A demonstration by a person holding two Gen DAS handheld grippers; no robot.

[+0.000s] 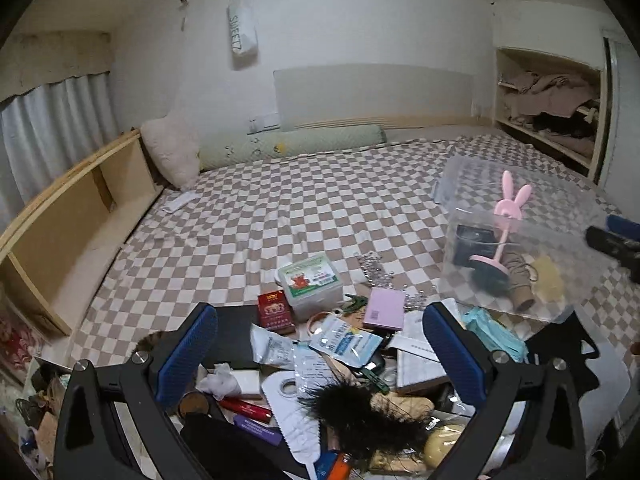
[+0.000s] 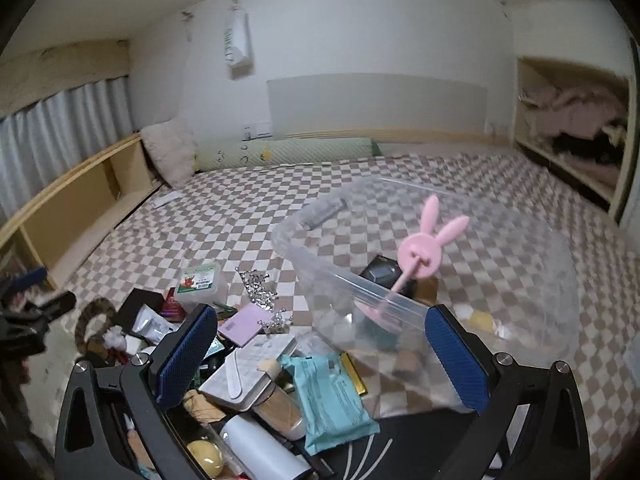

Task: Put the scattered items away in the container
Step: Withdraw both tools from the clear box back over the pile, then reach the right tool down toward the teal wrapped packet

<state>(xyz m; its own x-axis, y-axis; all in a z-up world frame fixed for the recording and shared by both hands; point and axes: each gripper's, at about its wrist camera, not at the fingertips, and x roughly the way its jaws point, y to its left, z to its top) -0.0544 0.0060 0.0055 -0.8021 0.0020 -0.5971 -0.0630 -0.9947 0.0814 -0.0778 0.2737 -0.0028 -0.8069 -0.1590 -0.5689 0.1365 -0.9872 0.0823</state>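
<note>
- My left gripper (image 1: 320, 354) stands wide apart, nothing between its blue pads, above the heap of scattered items (image 1: 320, 360) at the near edge of the checked bedspread (image 1: 260, 208).
- In that heap: a red packet (image 1: 274, 312), a white lidded box (image 1: 314, 283) just behind it, a pink card (image 1: 385, 309), a black feathery tuft (image 1: 360, 412).
- My right gripper (image 2: 322, 360) is spread fully too, holding nothing, over a teal packet (image 2: 332, 396).
- Rightmost, the clear container (image 2: 500, 280) sits on the bedspread, a pink rabbit-eared stand (image 2: 424, 252) inside.
</note>
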